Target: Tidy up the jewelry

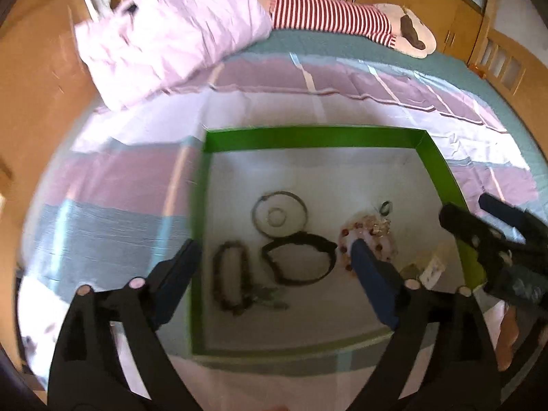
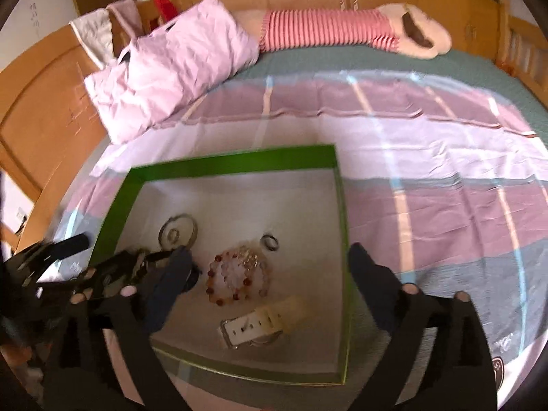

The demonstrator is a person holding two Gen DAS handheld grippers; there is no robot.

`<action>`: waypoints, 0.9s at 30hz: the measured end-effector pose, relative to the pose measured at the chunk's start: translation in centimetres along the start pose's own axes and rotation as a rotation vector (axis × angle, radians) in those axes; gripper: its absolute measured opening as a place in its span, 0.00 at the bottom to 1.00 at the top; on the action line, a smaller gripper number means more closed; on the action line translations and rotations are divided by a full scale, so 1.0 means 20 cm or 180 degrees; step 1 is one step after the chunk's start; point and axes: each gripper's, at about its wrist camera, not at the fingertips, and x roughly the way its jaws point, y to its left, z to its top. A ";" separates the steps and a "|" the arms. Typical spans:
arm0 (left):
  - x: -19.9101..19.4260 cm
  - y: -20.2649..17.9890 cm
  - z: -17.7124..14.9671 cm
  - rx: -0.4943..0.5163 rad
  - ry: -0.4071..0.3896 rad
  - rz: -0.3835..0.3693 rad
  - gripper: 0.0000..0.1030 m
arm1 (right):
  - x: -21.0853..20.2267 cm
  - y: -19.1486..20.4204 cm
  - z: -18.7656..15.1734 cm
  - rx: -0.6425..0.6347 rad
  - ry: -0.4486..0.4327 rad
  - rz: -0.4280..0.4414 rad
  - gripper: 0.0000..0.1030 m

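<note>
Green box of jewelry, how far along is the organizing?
Already inside the green box: metal bangle, black bracelet, beaded bracelets, a ring and white watch. The left gripper and right gripper hover open, holding nothing. No sorting shows.

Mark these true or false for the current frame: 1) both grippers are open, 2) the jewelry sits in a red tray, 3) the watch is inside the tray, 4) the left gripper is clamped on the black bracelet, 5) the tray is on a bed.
1) Both grippers are open. True: the left gripper and right gripper both show wide gaps with nothing between their fingers.
2) The jewelry sits in a red tray. False: the tray has green walls.
3) The watch is inside the tray. True: the cream watch lies near the front.
4) The left gripper is clamped on the black bracelet. False: the black bracelet lies loose on the tray floor.
5) The tray is on a bed. True: it rests on the striped bedsheet.
</note>
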 end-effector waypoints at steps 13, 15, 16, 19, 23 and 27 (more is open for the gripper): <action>-0.22 -0.01 0.01 -0.0005 -0.0312 -0.0005 0.98 | -0.15 0.10 0.01 -0.0191 -0.0063 -0.0325 0.96; -0.22 -0.01 0.01 -0.0023 -0.0293 -0.0011 0.98 | -0.15 0.09 0.01 -0.0181 -0.0058 -0.0333 0.96; -0.22 -0.01 0.00 -0.0031 -0.0281 -0.0014 0.98 | -0.15 0.10 0.00 -0.0176 -0.0054 -0.0339 0.96; -0.21 -0.02 0.00 -0.0040 -0.0250 -0.0016 0.98 | -0.14 0.10 0.00 -0.0174 -0.0028 -0.0350 0.96; -0.20 -0.01 0.00 -0.0042 -0.0228 -0.0016 0.98 | -0.13 0.10 0.00 -0.0178 -0.0021 -0.0372 0.96; -0.19 -0.01 -0.01 -0.0052 -0.0209 -0.0023 0.98 | -0.13 0.10 -0.01 -0.0194 -0.0020 -0.0408 0.96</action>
